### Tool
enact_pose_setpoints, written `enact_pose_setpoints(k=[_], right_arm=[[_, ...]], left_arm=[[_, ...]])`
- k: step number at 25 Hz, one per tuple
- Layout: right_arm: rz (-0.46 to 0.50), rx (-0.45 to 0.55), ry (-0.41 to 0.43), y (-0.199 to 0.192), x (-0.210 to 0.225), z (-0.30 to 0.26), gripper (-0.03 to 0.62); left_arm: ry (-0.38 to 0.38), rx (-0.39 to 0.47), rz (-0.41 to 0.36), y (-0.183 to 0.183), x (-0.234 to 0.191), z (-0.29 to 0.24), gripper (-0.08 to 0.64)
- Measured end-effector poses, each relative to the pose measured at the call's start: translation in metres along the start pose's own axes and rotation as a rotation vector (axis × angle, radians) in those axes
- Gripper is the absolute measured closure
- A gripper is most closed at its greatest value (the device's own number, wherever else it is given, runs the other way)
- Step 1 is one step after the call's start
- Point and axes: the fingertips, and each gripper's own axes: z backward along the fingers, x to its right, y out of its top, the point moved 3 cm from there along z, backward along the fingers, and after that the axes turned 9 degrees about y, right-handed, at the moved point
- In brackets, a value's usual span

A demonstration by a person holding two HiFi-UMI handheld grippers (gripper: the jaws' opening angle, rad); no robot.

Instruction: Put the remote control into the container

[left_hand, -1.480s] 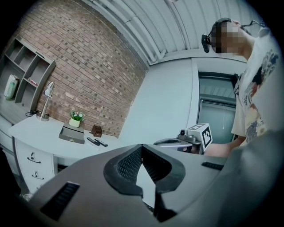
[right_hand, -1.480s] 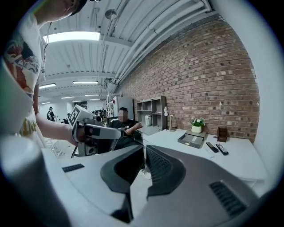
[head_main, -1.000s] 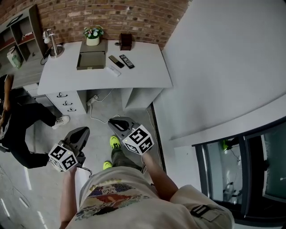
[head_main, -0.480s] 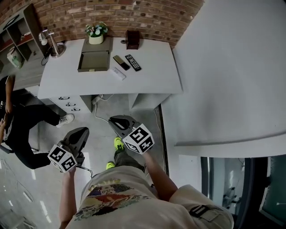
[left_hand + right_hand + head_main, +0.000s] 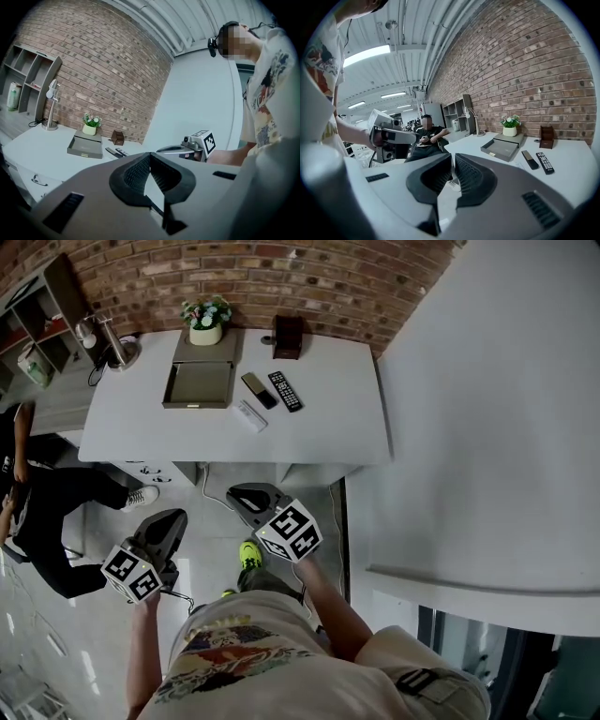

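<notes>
Black remote control (image 5: 286, 391) lies near the container (image 5: 199, 383); left gripper (image 5: 167, 521) and right gripper (image 5: 240, 494) hang empty, jaws pressed together, since neither is yet in reach.

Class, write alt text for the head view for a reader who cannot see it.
Seen from above, a person holds the left gripper and right gripper, both shut and empty, over the floor short of a white desk. On it lie a black remote control and an open grey container.

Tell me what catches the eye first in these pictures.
The left hand-held gripper and the right hand-held gripper, both shut and empty, fill the foreground. Beyond, a white desk against the brick wall carries a gray tray, a black remote control and a flowerpot.
</notes>
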Motion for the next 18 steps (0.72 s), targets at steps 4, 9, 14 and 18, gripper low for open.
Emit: enact_pose_setpoints(k=[4, 9, 14, 18], right_arm=[[0.0, -0.01, 0.029, 0.003, 0.023, 0.002, 0.579], [0.0, -0.022, 0.045, -0.001, 0.044, 0.0, 0.578], [-0.012, -0.018, 0.053, -0.002, 0.051, 0.002, 0.578], [-0.022, -0.021, 0.052, -0.004, 0.062, 0.004, 0.578]], left_arm=[[0.018, 0.002, 0.001, 0.007, -0.004, -0.022, 0.555], [0.022, -0.007, -0.007, 0.011, -0.004, -0.047, 0.555], [0.002, -0.026, -0.013, 0.011, -0.001, -0.064, 0.555], [0.003, -0.028, -0.02, 0.017, -0.001, -0.076, 0.555]])
